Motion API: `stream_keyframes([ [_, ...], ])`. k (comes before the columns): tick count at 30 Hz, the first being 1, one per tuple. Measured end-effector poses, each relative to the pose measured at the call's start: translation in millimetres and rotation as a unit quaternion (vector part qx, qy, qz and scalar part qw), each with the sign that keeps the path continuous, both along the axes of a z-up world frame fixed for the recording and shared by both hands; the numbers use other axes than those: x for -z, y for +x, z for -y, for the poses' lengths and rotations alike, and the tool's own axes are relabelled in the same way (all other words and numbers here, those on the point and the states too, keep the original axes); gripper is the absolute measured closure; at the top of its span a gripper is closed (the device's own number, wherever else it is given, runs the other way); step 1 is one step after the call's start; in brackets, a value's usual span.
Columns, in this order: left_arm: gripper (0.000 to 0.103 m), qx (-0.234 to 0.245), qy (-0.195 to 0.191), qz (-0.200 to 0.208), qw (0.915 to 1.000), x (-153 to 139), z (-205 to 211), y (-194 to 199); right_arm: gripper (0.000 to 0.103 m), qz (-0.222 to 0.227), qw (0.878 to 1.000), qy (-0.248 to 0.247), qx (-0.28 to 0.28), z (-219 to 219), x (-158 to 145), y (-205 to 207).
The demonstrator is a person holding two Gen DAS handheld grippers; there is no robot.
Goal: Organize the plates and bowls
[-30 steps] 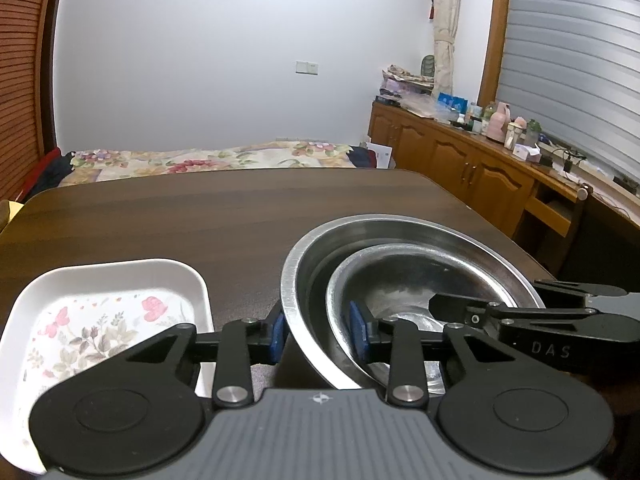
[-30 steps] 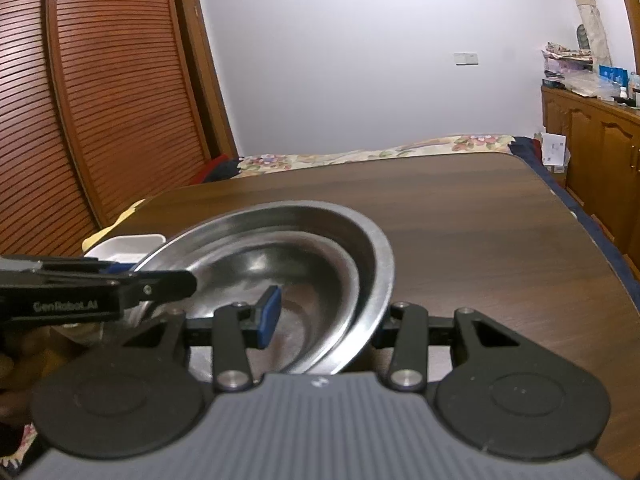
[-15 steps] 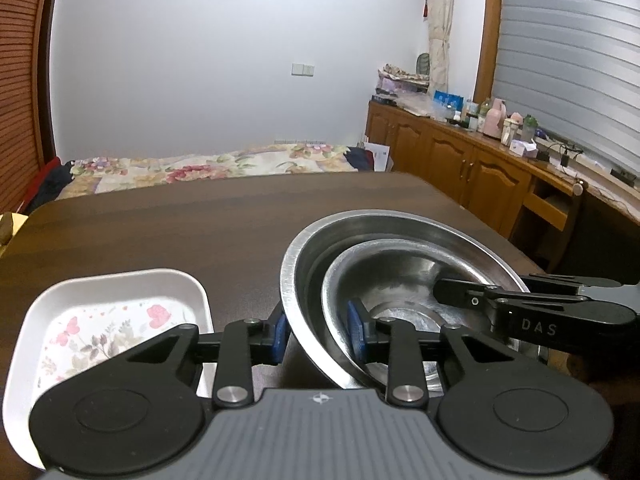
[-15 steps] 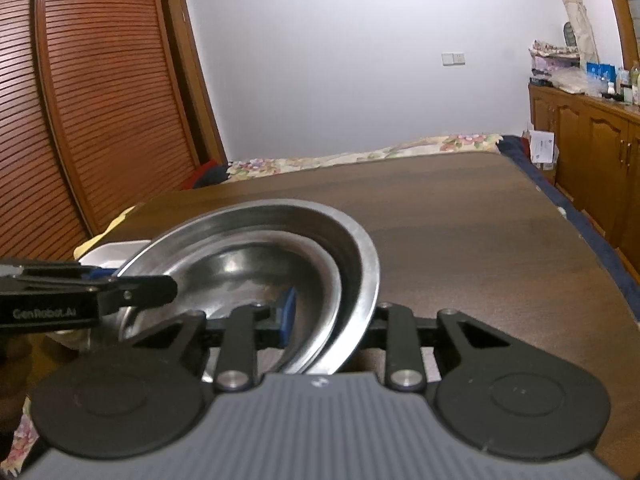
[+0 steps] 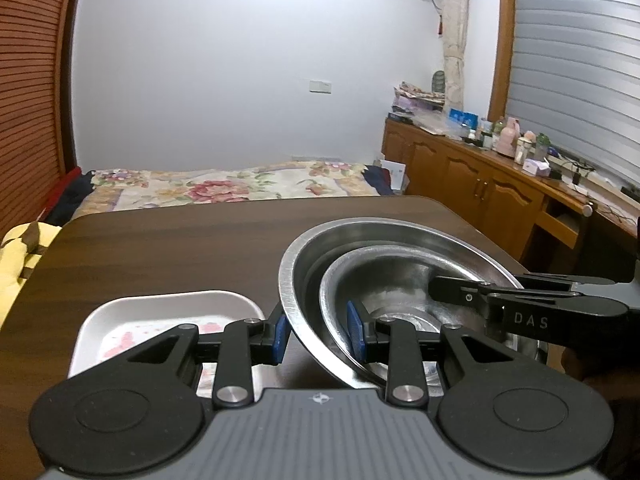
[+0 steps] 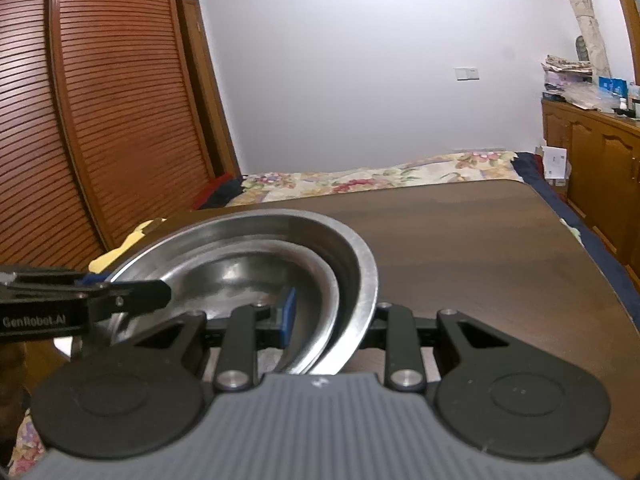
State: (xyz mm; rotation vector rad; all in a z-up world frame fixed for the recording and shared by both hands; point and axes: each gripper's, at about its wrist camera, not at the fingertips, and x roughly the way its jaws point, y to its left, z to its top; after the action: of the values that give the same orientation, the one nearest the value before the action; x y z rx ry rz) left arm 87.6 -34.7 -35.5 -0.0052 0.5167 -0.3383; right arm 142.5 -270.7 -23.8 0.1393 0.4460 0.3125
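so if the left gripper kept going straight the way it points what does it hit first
The left gripper is already clamped on the nested steel bowls; going straight on, it would probably drive their near rims deeper between its fingers.

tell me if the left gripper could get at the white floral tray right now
Probably not yet: the left gripper is clamped on the rims of the nested steel bowls. The white floral tray lies uncovered on the table just beside it, so once it lets go the way looks free.

Two nested steel bowls [image 6: 240, 256] are pinched at the near rim by the right gripper [image 6: 332, 316], whose jaws have just been closing. The left gripper [image 6: 120, 300] is seen at the opposite rim, over a dark table [image 6: 480, 248].
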Motion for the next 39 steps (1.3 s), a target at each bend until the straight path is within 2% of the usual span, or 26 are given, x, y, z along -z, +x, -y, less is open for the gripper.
stream_keyframes([
  [20, 0.071, -0.066, -0.019, 0.012, 0.9976, -16, -70, -10, 0.073, 0.006, 0.997, -0.017, -0.076, -63, -19, 17],
  [39, 0.071, -0.108, -0.023, -0.009, 0.9939, 0, -108, -12, 0.073, -0.012, 0.992, -0.044, -0.117, -107, -14, 21],
])
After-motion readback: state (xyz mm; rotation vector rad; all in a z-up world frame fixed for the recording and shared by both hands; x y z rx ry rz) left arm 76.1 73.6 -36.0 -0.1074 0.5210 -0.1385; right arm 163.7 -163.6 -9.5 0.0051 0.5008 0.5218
